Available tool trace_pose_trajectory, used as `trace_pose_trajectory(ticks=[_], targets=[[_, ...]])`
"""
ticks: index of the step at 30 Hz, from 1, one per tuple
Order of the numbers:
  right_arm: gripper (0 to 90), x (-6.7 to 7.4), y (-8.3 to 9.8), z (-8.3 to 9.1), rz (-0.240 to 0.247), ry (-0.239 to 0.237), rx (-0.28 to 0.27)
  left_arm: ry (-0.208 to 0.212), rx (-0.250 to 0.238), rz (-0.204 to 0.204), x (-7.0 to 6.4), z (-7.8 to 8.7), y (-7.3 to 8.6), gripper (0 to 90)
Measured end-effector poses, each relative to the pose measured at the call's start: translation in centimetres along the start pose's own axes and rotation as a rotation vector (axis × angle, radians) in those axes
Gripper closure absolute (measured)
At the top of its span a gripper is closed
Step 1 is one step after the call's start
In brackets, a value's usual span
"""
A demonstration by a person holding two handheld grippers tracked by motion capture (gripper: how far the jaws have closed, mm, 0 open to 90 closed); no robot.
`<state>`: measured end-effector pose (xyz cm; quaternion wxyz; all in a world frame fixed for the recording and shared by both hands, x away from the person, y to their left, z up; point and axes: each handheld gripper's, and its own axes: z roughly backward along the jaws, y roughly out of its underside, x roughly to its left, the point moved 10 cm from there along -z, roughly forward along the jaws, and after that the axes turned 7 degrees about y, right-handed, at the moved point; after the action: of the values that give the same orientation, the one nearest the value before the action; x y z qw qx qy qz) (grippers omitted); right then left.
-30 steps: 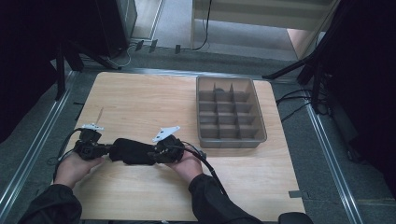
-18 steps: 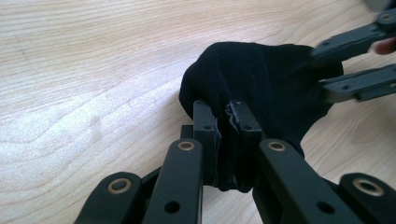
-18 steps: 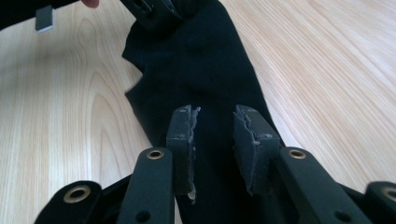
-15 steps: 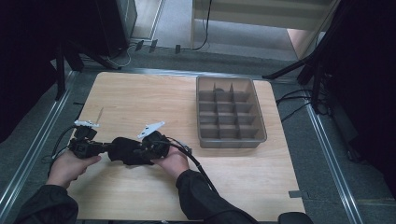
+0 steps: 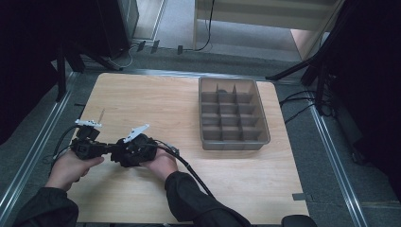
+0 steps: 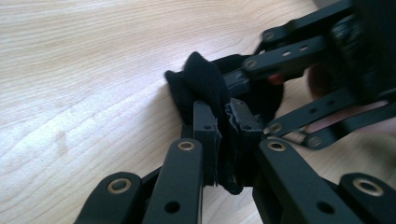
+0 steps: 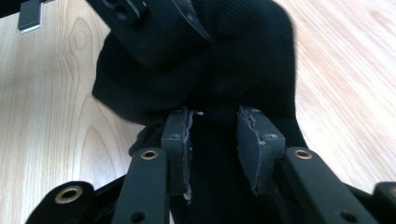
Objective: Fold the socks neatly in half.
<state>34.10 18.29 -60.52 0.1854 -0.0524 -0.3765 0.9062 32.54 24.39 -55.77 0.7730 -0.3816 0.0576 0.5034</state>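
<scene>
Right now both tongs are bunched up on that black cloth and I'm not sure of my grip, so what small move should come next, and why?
Probably close the right tongs onto the black cloth. Their jaws have just been opening, and the cloth sits between the pads with a gap showing. The left tongs are already clamped on it, so firming the second grip would likely let you handle it with both.

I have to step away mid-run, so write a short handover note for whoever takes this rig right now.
Left tool: shut on the black cloth, pinching its edge.
Right tool: jaws partly apart and just opening, cloth between them; whether the pads press cannot be told.
Both hands hold the cloth over the table at its front left.
The grey divided tray sits at the right; its compartments look empty, nothing placed yet.
Left: finish handling the cloth.
</scene>
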Motion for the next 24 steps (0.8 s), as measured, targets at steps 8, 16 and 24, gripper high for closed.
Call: trace_pose_trajectory(ticks=[8,16,24], targets=[[61.1,0.6,-0.4,-0.8,0.009,-0.008,0.023,-0.033,0.001,0.016,0.9,0.4,0.3,83.1],[62.2,-0.7,-0.9,2.9,0.033,0.008,-0.015,-0.044,-0.017,0.028,1.3,1.0,0.2,83.1],[65.3,-3.0,1.0,5.7,0.01,0.036,-0.015,-0.047,-0.009,0.034,1.4,1.2,0.4,82.9]])
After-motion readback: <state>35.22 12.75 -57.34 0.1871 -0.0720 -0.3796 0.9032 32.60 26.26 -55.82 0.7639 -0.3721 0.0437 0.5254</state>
